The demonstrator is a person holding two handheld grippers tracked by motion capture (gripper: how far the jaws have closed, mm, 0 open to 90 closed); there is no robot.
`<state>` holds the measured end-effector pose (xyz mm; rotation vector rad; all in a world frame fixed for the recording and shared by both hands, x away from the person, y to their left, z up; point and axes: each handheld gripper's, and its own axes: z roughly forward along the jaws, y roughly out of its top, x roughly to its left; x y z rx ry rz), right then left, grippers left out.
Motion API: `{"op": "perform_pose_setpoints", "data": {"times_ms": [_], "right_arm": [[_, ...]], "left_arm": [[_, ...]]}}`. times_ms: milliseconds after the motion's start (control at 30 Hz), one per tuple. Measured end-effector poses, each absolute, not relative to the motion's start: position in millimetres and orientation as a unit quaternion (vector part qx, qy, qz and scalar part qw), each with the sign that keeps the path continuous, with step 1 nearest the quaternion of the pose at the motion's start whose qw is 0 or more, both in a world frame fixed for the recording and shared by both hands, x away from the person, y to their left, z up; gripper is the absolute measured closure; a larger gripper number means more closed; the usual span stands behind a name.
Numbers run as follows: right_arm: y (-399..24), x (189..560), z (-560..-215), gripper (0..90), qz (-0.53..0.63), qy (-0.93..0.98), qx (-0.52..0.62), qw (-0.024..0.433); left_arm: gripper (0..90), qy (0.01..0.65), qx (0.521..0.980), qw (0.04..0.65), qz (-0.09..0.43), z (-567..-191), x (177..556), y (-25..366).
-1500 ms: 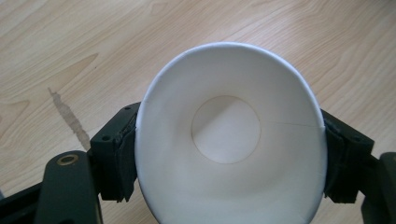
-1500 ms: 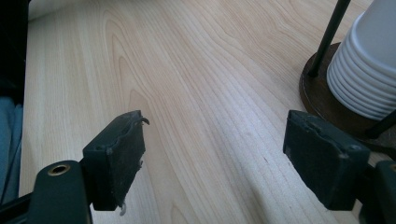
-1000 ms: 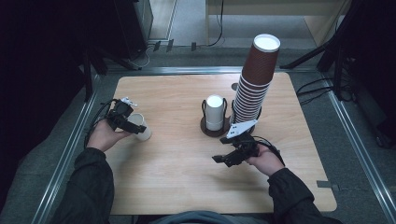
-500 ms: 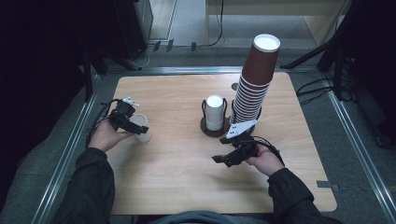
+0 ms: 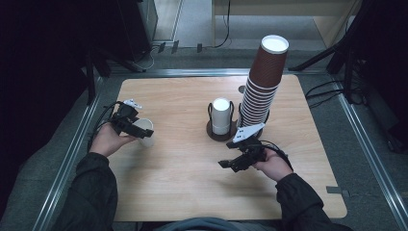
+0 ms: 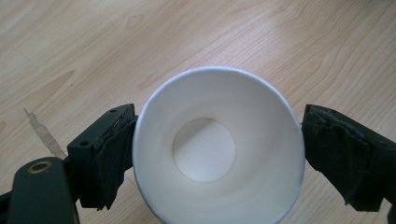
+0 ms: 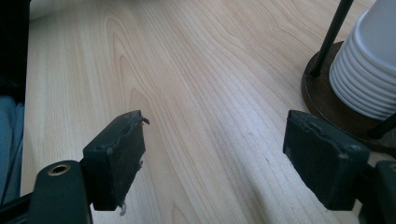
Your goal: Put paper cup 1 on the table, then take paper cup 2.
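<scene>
We start with the high view: the left gripper sits at the left edge of the pale wooden table with a single white paper cup lying on its side between its jaws, mouth toward the hand. Against the pictures from a second ago the cup and both hands lie where they did; the one change is that the left jaws have just been opening around the cup. We judge this to be a release, so the cup is probably being left at this spot. At the table's middle we count one dark round holder with upright wire posts carrying one short stack of white cups, and just to its right one tall stack of brown paper cups. The right gripper rests nearer the person, open and empty. In the left gripper view the left pad touches the cup's rim while the right pad stands just clear, so nothing is clamped. The right gripper view confirms open jaws over bare wood.
</scene>
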<state>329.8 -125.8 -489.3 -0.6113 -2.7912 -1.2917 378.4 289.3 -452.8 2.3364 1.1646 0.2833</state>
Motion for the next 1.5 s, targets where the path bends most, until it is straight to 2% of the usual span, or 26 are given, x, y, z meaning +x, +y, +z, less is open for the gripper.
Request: {"op": "perform_pose_setpoints", "data": {"times_ms": [300,467,667,767,933,1100,1500], "right_arm": [[-127,330,-488,20.8,-0.413,-0.889,-0.198,0.001],[-128,330,-487,19.9,-0.417,-0.885,-0.207,-0.007],[-128,332,-484,19.1,-0.405,-0.888,-0.218,-0.013],[-126,332,-480,17.7,-0.394,-0.895,-0.208,0.018],[-124,330,-476,14.4,-0.408,-0.889,-0.205,0.006],[-127,334,-474,14.7,-0.413,-0.883,-0.223,0.023],[-137,335,-466,16.4,-0.431,-0.873,-0.231,0.012]], "left_arm": [[12.7,0.432,0.851,0.277,0.115,-440,373,294],[14.2,0.431,0.844,0.302,0.1,-430,369,294],[15.1,0.414,0.853,0.304,0.092,-425,365,283],[15.3,0.408,0.855,0.305,0.095,-422,362,279],[15.4,0.398,0.858,0.316,0.081,-419,358,271],[15.7,0.389,0.861,0.32,0.067,-417,355,263],[16.7,0.364,0.871,0.327,0.05,-412,348,242]]}}
